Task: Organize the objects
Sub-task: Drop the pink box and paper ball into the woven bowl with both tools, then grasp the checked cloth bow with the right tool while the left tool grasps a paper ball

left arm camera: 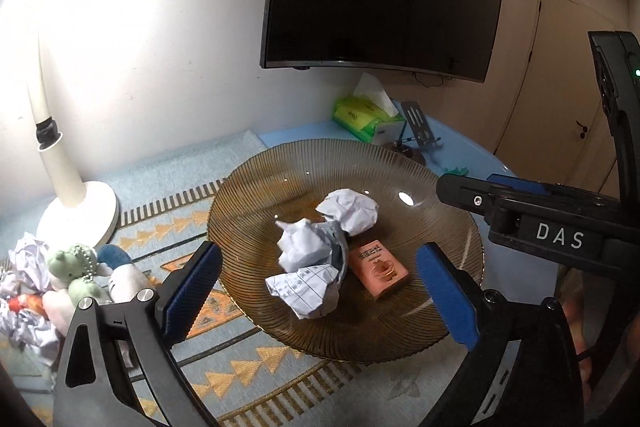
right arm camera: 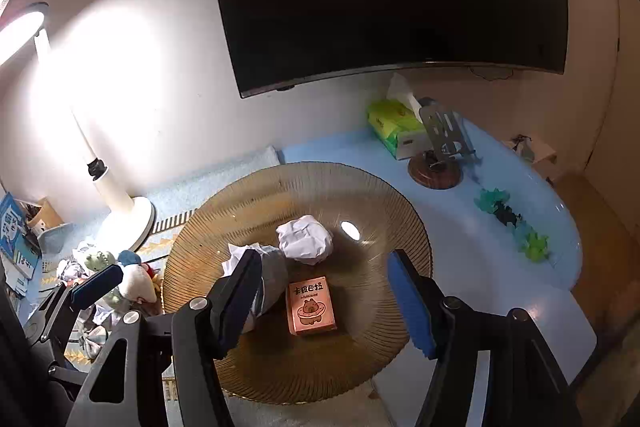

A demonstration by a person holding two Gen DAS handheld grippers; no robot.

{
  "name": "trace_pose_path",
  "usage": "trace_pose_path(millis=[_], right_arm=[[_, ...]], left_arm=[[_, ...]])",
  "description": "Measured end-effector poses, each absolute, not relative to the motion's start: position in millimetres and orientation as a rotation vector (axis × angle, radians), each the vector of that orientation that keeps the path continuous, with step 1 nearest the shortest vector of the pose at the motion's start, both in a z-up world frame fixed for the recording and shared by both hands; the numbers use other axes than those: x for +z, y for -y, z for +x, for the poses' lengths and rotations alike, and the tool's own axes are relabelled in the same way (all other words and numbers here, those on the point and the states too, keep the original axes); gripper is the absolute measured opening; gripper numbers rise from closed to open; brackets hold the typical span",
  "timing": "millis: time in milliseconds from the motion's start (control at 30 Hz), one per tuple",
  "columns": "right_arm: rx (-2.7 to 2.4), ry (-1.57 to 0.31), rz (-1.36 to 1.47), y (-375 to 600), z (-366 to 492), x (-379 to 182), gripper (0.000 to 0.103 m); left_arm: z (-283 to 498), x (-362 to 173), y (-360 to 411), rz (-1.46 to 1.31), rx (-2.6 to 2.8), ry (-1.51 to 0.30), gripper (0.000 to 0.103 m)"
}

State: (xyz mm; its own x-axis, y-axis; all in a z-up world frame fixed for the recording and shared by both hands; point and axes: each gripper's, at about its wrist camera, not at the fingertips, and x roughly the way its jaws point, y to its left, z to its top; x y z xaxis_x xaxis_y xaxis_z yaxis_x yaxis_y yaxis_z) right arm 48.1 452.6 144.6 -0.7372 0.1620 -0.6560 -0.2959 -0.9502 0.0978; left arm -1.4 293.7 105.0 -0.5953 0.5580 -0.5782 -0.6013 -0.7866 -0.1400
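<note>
A ribbed amber glass plate (left arm camera: 280, 167) (right arm camera: 248, 203) lies on the table. On it are crumpled white paper balls (left arm camera: 312, 259) (right arm camera: 306, 239) and a small pink card box (left arm camera: 378, 269) (right arm camera: 312, 307). My left gripper (left arm camera: 320, 291) is open and empty, hovering over the plate with the paper between its blue pads. My right gripper (right arm camera: 324, 301) is open and empty above the pink box; it also shows in the left wrist view (left arm camera: 520, 203) at the right.
Plush toys (left arm camera: 80, 275) (right arm camera: 120, 275) and more crumpled paper (left arm camera: 24, 267) lie left of the plate by a white lamp base (left arm camera: 80, 215) (right arm camera: 128, 219). A green tissue box (left arm camera: 368, 115) (right arm camera: 396, 123), a phone stand (right arm camera: 440, 147) and green toy pieces (right arm camera: 516, 223) sit behind.
</note>
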Motion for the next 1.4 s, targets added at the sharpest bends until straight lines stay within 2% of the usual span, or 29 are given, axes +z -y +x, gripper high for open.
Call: trace_pose_path(millis=[233, 367, 500, 567, 767, 967, 1267, 1400], right_arm=[[2.785, -0.271, -0.953, -413.1, 70.0, 167.2, 0.065], [2.867, -0.269, -0.979, -376.8, 79.8, 161.4, 0.066], [2.949, -0.258, -1.055, -325.5, 82.8, 128.6, 0.07], [2.96, -0.27, -1.075, -299.2, 82.1, 103.5, 0.084], [3.023, -0.119, -1.074, -235.5, 74.2, 50.7, 0.084], [3.002, -0.082, -1.118, -223.8, 65.1, 31.8, 0.086], [3.031, 0.08, -1.126, -204.6, 65.6, 27.7, 0.091], [3.023, 0.078, -1.154, -203.8, 63.2, 25.0, 0.091]], left_arm=[[25.3, 128.7, -252.4, -0.756, 2.407, -0.054, 0.098], [48.7, 124.8, -207.7, -0.749, 2.479, -0.022, 0.098], [60.8, 102.1, -153.3, -0.816, 2.601, -0.02, 0.098], [63.6, 86.1, -126.0, -0.86, 2.658, -0.019, 0.098], [72.3, 46.0, -51.4, -0.987, 2.884, -0.023, 0.098], [80.7, 35.8, -35.4, -0.992, 2.992, -0.136, 0.098], [88.6, 34.4, -39.7, -0.945, 2.973, -0.187, 0.099], [85.6, 33.4, -39.1, -0.957, 2.951, -0.169, 0.099]])
